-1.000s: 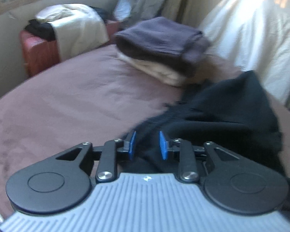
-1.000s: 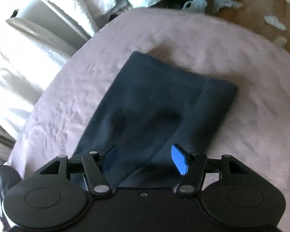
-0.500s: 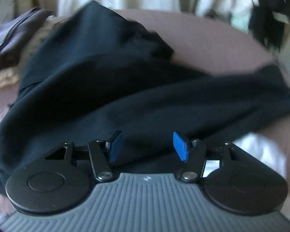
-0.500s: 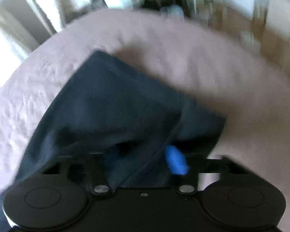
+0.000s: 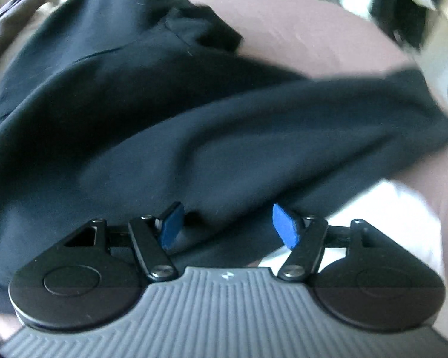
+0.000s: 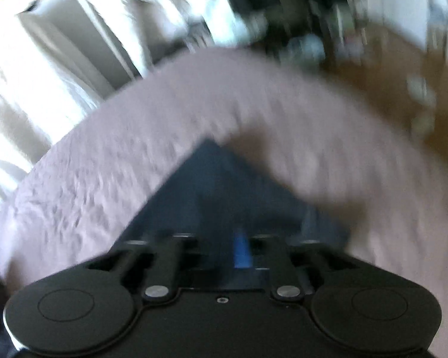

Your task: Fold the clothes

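The dark garment [image 5: 194,125] is spread across the mauve bed [image 5: 298,29], bunched up just ahead of the left claw [image 5: 228,226], whose blue pads are held apart with nothing pinched. The right claw [image 6: 224,250] is badly blurred; it's being opened over the garment's corner [image 6: 218,185].

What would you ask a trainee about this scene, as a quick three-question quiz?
1. True or false: the left claw stands open, not clamped on the cloth.
2. The dark garment lies on: A) a wooden floor, B) a mauve bedcover, C) a metal tray.
3. What colour are the left claw's pads?

Key: 1 true; 2 B; 3 blue.
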Demonstrator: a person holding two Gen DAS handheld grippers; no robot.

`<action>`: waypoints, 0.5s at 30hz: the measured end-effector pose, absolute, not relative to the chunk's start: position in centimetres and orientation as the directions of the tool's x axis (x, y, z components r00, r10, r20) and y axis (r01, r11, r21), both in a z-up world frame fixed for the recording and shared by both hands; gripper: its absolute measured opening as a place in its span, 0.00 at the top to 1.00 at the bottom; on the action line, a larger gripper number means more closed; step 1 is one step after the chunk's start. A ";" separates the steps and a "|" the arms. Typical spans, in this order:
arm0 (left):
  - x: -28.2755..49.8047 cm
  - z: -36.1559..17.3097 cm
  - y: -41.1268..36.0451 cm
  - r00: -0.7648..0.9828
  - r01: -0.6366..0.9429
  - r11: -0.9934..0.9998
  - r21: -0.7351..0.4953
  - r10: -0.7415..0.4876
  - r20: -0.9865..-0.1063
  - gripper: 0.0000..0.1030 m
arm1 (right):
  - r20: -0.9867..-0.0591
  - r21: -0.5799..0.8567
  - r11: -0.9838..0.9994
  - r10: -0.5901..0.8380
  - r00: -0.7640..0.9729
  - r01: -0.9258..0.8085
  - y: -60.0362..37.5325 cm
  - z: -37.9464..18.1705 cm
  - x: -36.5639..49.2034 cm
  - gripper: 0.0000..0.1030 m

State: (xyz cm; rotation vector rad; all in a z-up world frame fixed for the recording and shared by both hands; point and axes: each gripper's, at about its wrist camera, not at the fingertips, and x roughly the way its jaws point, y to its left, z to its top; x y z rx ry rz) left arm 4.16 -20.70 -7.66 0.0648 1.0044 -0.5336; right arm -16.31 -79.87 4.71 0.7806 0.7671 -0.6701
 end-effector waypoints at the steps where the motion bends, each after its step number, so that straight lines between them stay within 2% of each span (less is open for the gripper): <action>1: 4.2 -7.4 -21.0 0.428 0.444 0.871 -0.209 -0.411 -0.805 0.38 | -0.824 0.344 0.515 -0.235 0.516 0.785 -79.9 4.2 -16.5 0.26; 2: 4.2 -7.1 -21.3 0.436 0.441 0.868 -0.226 -0.428 -0.792 0.38 | -0.842 0.312 0.493 -0.253 0.477 0.812 -79.8 3.7 -16.7 0.26; 4: 4.1 -6.8 -22.7 0.454 0.490 0.855 -0.172 -0.418 -0.787 0.38 | -0.859 0.277 0.465 -0.273 0.433 0.841 -79.5 2.6 -16.7 0.26; 6: 4.1 -7.2 -24.2 0.435 0.560 0.820 -0.115 -0.409 -0.802 0.38 | -0.874 0.282 0.451 -0.244 0.420 0.847 -79.8 0.9 -16.0 0.24; 8: 4.1 -8.4 -25.2 0.383 0.595 0.794 -0.125 -0.416 -0.825 0.37 | -0.892 0.272 0.430 -0.222 0.393 0.861 -80.4 -1.0 -15.1 0.21; 9: 4.1 -9.1 -25.5 0.376 0.591 0.797 -0.126 -0.410 -0.831 0.37 | -0.882 0.281 0.427 -0.239 0.407 0.860 -80.4 -1.6 -14.8 0.18; 10: 3.9 -9.5 -25.6 0.382 0.583 0.803 -0.124 -0.406 -0.830 0.37 | -0.871 0.290 0.423 -0.255 0.420 0.858 -80.4 -2.2 -14.5 0.06; 11: 3.6 -9.8 -25.7 0.390 0.577 0.808 -0.123 -0.405 -0.827 0.37 | -0.860 0.275 0.445 -0.282 0.425 0.852 -80.2 -2.5 -14.1 0.00; 13: 3.3 -10.1 -25.5 0.391 0.572 0.809 -0.135 -0.414 -0.822 0.38 | -0.834 0.171 0.549 -0.362 0.417 0.819 -78.7 -2.4 -13.1 0.01; 14: 3.3 -10.1 -25.3 0.387 0.572 0.807 -0.145 -0.421 -0.820 0.39 | -0.816 0.114 0.594 -0.401 0.416 0.797 -77.9 -2.4 -12.7 0.11; 15: 3.3 -10.1 -25.1 0.377 0.571 0.806 -0.158 -0.428 -0.821 0.50 | -0.795 0.059 0.630 -0.440 0.419 0.774 -77.1 -2.2 -12.4 0.21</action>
